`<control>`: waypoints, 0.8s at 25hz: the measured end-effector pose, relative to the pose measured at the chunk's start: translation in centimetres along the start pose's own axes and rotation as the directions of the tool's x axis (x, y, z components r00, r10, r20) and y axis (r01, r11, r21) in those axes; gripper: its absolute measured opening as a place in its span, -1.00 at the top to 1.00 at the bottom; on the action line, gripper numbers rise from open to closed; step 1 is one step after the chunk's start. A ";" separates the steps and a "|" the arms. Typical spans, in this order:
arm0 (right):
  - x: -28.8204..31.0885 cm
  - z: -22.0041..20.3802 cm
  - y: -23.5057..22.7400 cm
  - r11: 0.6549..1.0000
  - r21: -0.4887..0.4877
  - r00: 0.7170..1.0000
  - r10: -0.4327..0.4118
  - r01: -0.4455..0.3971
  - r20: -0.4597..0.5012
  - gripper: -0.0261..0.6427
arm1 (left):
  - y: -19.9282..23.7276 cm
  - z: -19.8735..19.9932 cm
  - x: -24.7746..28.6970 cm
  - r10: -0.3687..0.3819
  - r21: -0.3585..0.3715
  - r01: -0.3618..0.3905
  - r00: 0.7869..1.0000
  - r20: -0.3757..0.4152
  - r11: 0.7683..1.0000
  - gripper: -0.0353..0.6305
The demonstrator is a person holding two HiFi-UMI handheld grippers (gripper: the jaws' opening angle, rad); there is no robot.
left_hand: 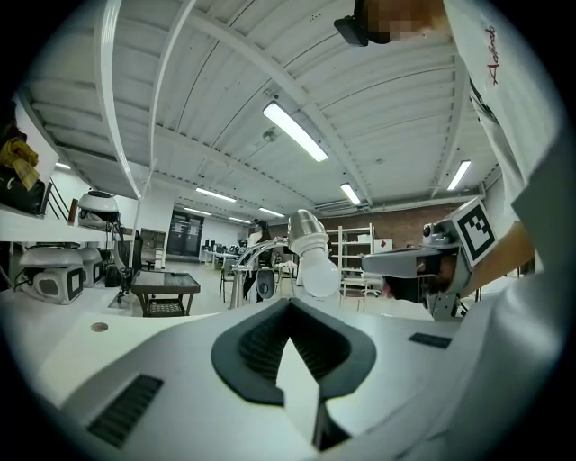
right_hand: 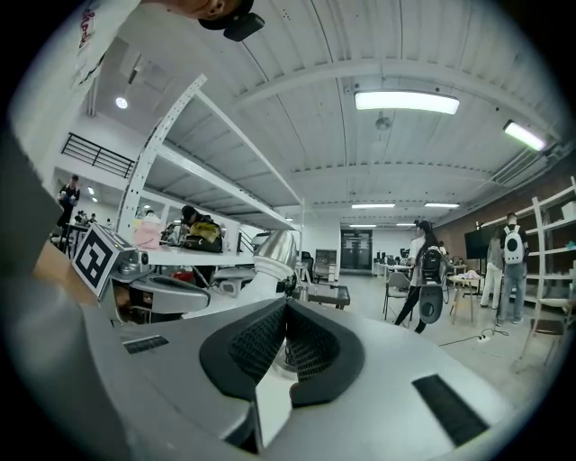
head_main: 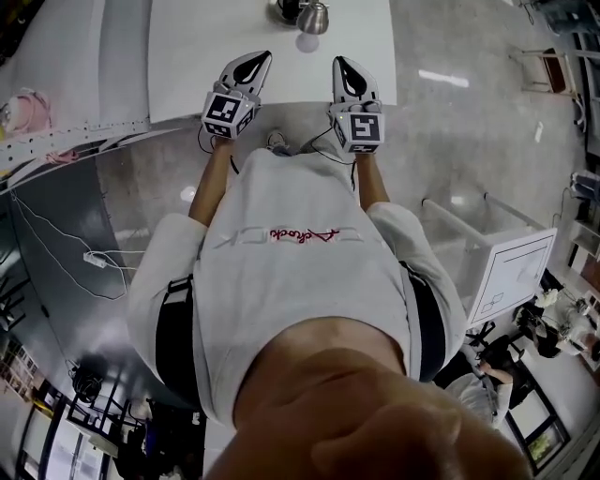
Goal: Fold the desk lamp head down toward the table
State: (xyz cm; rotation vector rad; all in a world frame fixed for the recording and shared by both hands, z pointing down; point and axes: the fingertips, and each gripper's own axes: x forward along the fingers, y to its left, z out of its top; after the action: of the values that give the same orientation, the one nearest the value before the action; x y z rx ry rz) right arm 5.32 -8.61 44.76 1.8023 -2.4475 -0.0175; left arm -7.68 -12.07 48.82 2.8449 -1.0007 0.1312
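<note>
Overhead, the head view looks down on a person (head_main: 300, 281) in a white shirt who holds the left tongs (head_main: 258, 59) and the right tongs (head_main: 341, 64) side by side, tips over the near part of a white tabletop (head_main: 187, 56). The desk lamp (head_main: 312, 17) stands at the far side of that tabletop, at the picture's top edge, well apart from both tips and roughly between the lines along which they point. In the left gripper view, the left tongs (left_hand: 290, 304) are drawn together, pads meeting at the tip with nothing caught between them. Beyond the tip the desk lamp (left_hand: 310, 257) shows its silver head and a round white bulb that points downward, and the right tongs (left_hand: 423, 266) reach in level from the right with their marker cube (left_hand: 474, 230) behind. In the right gripper view, the right tongs (right_hand: 286, 304) are likewise closed and empty. The desk lamp (right_hand: 274, 250) rises just past their tip, its metal shade tilted, and the left tongs (right_hand: 166, 290) lie to the left. Farther off, a person with a backpack (right_hand: 423, 270) stands on the open floor (right_hand: 468, 338).
</note>
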 end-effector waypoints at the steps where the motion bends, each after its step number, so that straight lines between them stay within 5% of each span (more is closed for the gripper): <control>1: 0.2 -0.2 -0.2 1.000 0.006 1.000 0.000 0.000 -0.004 0.85 | 0.1 -0.1 0.3 0.002 -0.001 -0.002 1.000 -0.005 1.000 0.82; 20: 8.4 -1.1 -6.5 0.992 0.015 0.992 0.127 -0.127 -0.014 0.84 | 5.5 -0.4 7.2 0.132 -0.013 -0.132 0.990 -0.050 0.991 0.82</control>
State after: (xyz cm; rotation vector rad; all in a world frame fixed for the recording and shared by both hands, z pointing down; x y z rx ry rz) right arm 9.14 -18.48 45.99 1.6422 -2.5526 0.0225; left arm -5.54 -20.76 50.54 2.7458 -1.1741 0.2025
